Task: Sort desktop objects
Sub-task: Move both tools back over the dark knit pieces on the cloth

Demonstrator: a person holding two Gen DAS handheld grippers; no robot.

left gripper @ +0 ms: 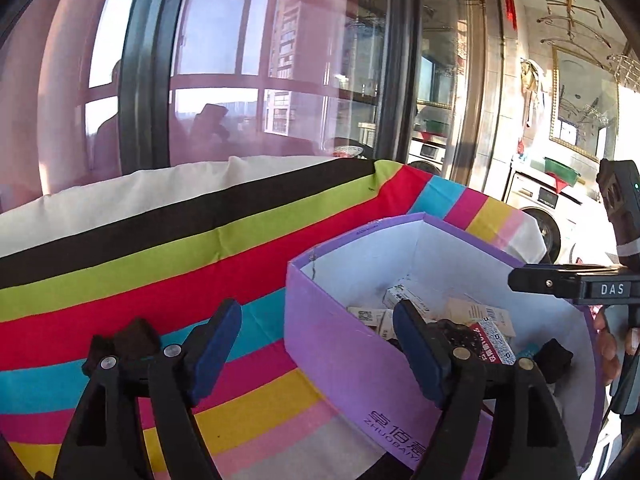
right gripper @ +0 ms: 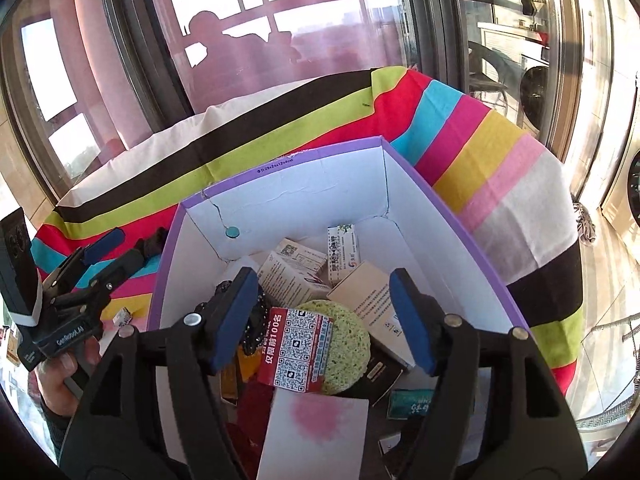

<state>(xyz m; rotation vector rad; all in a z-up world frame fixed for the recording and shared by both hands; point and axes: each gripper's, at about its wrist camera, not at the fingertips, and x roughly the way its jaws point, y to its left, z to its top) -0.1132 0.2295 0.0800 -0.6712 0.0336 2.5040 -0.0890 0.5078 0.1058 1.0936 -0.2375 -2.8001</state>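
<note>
Tabletop (right gripper: 516, 184): covered by a striped cloth in black, green, red, blue, pink, yellow and white; its near edge is hidden behind the tools in both views.
Box (right gripper: 472, 232): purple outside, white inside, open at the top, standing on the cloth towards the right end; its near wall is cut off by the right tool's arms.
Box contents: a heap of small cartons (right gripper: 296, 268), a red card with QR codes (right gripper: 300, 354), a green round sponge (right gripper: 350, 344) partly under that card, and a white sheet with a pink blot (right gripper: 320, 428); darker things underneath are too shadowed to name.
Right tool (right gripper: 324, 320): above the box, blue pads wide apart, nothing between them.
Left tool (left gripper: 316, 348): pads wide apart and empty, one over the cloth, the other over the box's left wall.
Small white item (right gripper: 123, 316): lies on the cloth left of the box; too small to identify.
</note>
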